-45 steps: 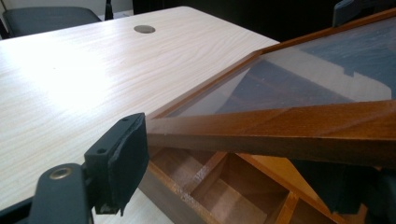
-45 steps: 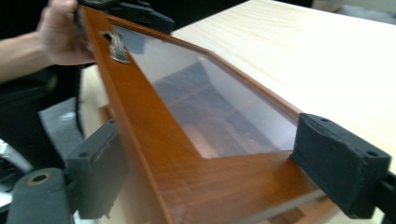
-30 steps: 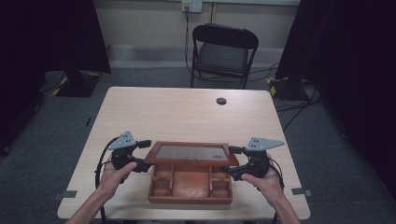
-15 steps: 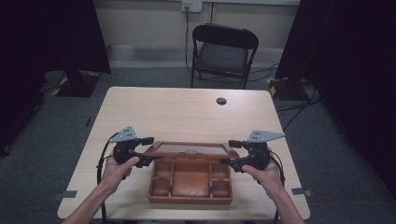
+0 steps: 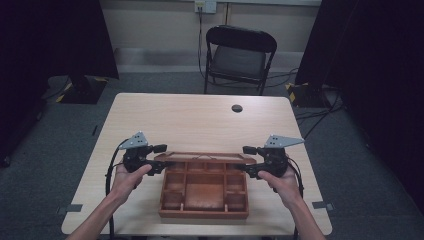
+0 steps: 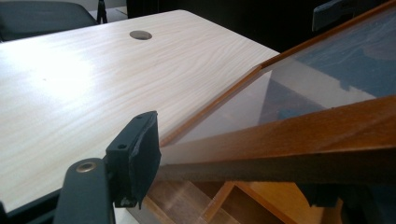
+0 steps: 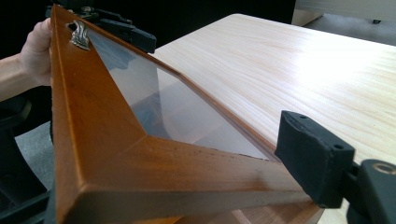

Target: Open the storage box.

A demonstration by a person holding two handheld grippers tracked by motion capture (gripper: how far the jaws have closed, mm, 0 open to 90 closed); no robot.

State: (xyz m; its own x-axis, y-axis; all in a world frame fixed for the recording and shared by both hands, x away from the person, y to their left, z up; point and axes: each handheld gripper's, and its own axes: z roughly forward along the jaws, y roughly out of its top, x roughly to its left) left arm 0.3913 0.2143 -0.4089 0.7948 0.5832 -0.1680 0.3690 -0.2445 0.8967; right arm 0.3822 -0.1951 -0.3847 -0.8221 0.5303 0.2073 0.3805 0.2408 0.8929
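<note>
Brown wooden compartmented box (image 5: 204, 192) lay at the near middle of the pale wood tabletop (image 5: 190, 120). Left gripper (image 5: 159, 159) and right gripper (image 5: 248, 161) fingers each clamped one end of its raised glass-paned wooden lid (image 7: 140, 121).

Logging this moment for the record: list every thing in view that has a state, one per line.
Glass-paned wooden lid: raised, tilted open.
Brown wooden compartment box: open, its compartments look empty.
Left gripper: shut on the lid's left edge.
Right gripper: shut on the lid's right edge.
Small metal clasp: unfastened, on the lifted lid frame.
Black folding chair: unfolded, unoccupied.
</note>
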